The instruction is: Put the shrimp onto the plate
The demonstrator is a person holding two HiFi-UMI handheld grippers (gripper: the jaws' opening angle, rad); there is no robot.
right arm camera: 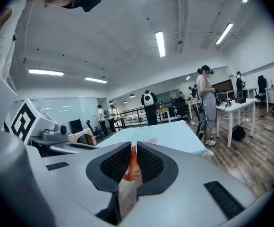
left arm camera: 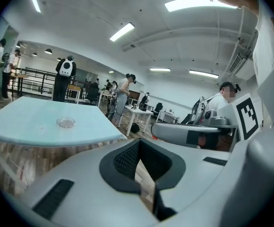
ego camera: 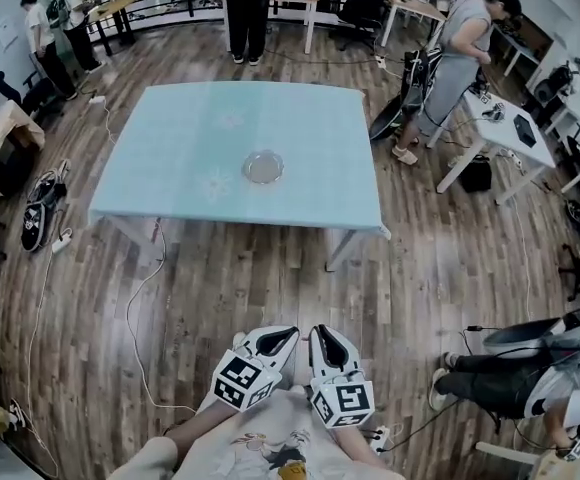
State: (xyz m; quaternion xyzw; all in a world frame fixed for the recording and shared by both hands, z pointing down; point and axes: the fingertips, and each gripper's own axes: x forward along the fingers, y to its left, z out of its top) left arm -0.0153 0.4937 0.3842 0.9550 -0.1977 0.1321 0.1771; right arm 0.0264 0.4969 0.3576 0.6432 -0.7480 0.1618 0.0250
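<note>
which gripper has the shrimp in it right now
The right gripper: its jaws are closed on an orange shrimp. The left gripper has nothing between its jaws, which meet at the tips.

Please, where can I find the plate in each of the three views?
Head view: plate in the upper centre, near the middle of the table.
Left gripper view: left of centre, on the table.
Right gripper view: small, at the centre, on the table.
Shared landmark: the light blue table under it.
</note>
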